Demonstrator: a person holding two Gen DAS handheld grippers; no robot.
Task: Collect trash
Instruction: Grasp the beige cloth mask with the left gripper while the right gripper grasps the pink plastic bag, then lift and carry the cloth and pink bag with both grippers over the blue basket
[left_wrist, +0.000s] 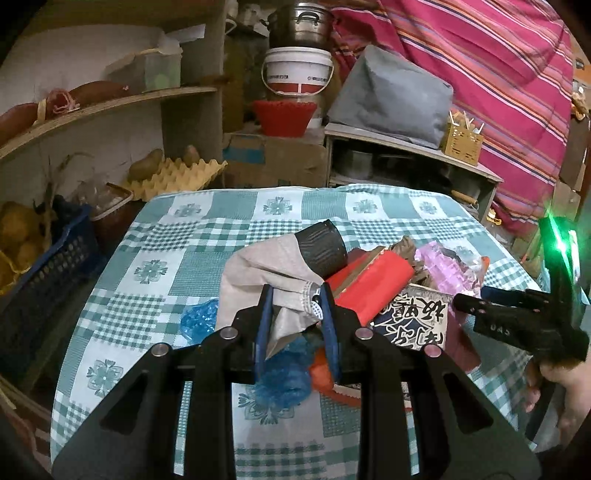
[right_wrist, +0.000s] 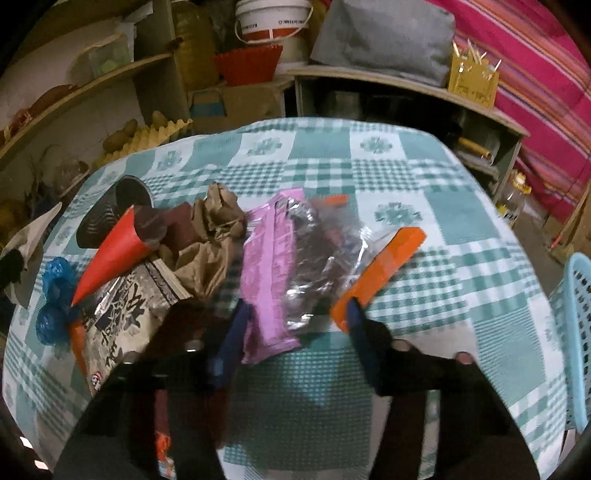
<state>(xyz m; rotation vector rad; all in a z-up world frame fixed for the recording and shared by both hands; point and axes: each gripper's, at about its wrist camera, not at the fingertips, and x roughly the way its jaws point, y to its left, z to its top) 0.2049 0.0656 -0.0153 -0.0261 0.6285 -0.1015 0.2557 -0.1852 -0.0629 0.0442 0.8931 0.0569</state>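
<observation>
Directly ahead of the right tool (right_wrist: 295, 325), its blades apart astride it, lay the pink crinkled plastic wrapper (right_wrist: 266, 273), long axis running toward the checked surface's (right_wrist: 424, 280) far edge; the left tool (left_wrist: 297, 317) was clamped on a grey paper bag (left_wrist: 266, 266).

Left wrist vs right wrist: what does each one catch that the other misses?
Only the left wrist view: the steel pot on top of the white bucket, the dark blue crate, and the left gripper shut on a beige bag.

Only the right wrist view: the light blue basket, and the right gripper around the pink wrapper, with the orange strip by one finger.

Both: the checked tablecloth, red cone, black cup, white bucket.
</observation>
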